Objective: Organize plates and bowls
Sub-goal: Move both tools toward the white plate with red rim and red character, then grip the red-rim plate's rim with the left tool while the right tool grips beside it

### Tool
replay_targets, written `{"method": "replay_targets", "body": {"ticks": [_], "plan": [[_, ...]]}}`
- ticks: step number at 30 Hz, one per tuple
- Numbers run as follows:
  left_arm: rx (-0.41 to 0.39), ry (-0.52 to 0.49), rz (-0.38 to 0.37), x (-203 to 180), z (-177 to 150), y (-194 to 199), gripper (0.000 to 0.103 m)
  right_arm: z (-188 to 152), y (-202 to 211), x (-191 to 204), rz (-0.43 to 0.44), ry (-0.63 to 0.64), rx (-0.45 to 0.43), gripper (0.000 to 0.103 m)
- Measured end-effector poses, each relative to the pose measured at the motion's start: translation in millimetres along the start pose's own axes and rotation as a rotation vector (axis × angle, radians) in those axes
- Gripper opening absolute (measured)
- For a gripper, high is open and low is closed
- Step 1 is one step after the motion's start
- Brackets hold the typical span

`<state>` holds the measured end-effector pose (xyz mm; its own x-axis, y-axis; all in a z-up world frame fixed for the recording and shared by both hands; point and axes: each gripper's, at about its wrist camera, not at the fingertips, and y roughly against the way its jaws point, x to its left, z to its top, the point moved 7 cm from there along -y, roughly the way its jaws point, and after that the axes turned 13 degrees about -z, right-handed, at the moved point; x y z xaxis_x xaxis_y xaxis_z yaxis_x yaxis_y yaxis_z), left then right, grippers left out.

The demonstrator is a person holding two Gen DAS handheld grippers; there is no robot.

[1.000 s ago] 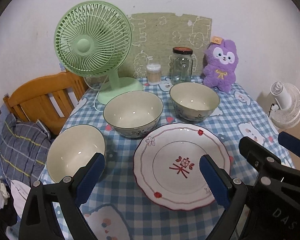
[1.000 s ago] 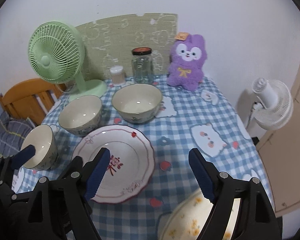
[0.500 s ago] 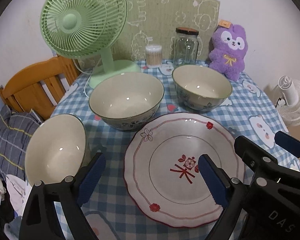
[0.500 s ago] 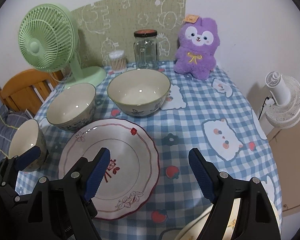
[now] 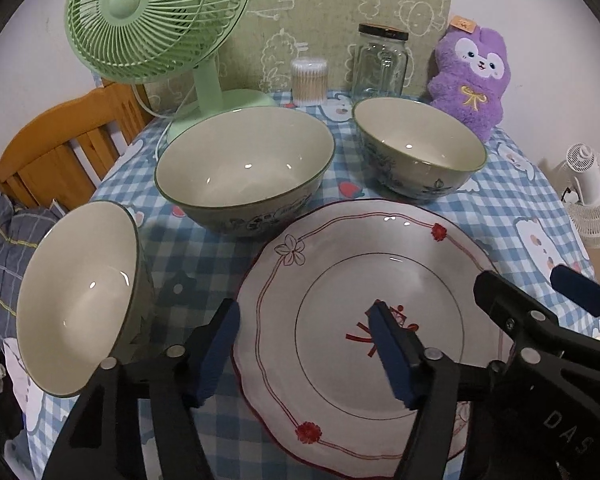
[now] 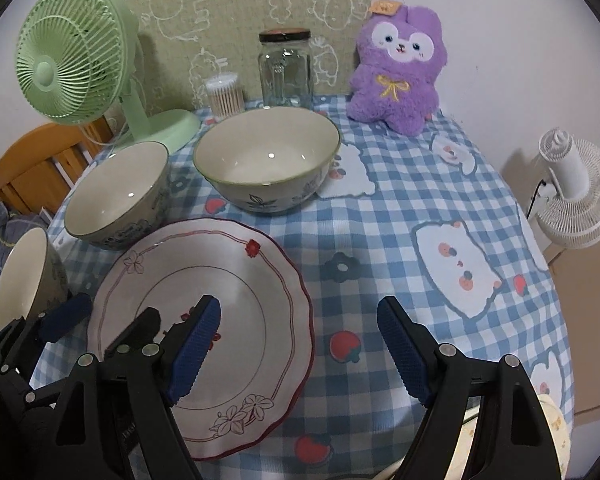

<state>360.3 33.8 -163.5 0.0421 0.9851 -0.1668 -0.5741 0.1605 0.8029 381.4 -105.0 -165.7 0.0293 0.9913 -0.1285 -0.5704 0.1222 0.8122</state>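
A white plate with red flowers (image 5: 364, 320) (image 6: 220, 276) lies on the checked tablecloth. My left gripper (image 5: 308, 350) is open, its jaws straddling the plate's left rim just above it. Three cream bowls stand beyond: a small one at the left (image 5: 76, 296) (image 6: 24, 276), a large one (image 5: 244, 168) (image 6: 120, 192), and another at the back right (image 5: 418, 152) (image 6: 268, 156). My right gripper (image 6: 296, 354) is open over the plate's right rim and the cloth. A yellow-flowered dish (image 6: 548, 440) peeks out at the bottom right.
A green fan (image 5: 156, 20) (image 6: 72, 56), a cotton-swab tub (image 5: 309, 80), a glass jar (image 5: 382, 64) and a purple plush toy (image 5: 472, 80) line the table's back. A wooden chair (image 5: 60, 152) stands at the left, a white fan (image 6: 576, 196) off the right.
Both grippers have moved forward and lower toward the red-flowered plate. The left gripper's jaws have narrowed a little and now straddle the plate's rim.
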Motion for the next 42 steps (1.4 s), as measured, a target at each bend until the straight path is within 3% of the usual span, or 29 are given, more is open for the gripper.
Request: {"method": "replay_targets", "body": {"ticks": [3, 12, 20, 27, 36, 39, 42], "plan": [[-0.008, -0.002, 0.007, 1.2, 1.0, -0.4, 0.060, -1.5, -5.6, -1.0, 0.024, -0.029, 0.022, 0.083], [-0.013, -0.010, 0.038, 6.6, 3.3, -4.4, 0.058, -1.4, -14.5, -2.2, 0.026, -0.052, 0.054, 0.083], [0.032, 0.040, 0.022, 14.8, 0.3, -15.6, 0.054, -2.4, -18.5, -2.9, 0.027, -0.040, 0.069, 0.082], [0.045, 0.059, 0.032, 20.6, -2.2, -21.3, 0.042, -7.6, -30.7, -2.4, 0.002, -0.025, 0.115, 0.069], [0.049, 0.038, 0.040, 20.8, -3.5, -23.3, 0.041, -14.8, -39.6, 7.9, 0.016, 0.012, 0.151, 0.051], [0.054, 0.031, 0.049, 18.2, -5.1, -21.9, 0.041, -14.5, -36.9, 14.4, 0.012, 0.044, 0.135, 0.039], [0.060, 0.031, 0.050, 17.8, -7.4, -20.2, 0.038, -14.2, -37.2, 13.1, 0.013, 0.038, 0.137, 0.039]]}}
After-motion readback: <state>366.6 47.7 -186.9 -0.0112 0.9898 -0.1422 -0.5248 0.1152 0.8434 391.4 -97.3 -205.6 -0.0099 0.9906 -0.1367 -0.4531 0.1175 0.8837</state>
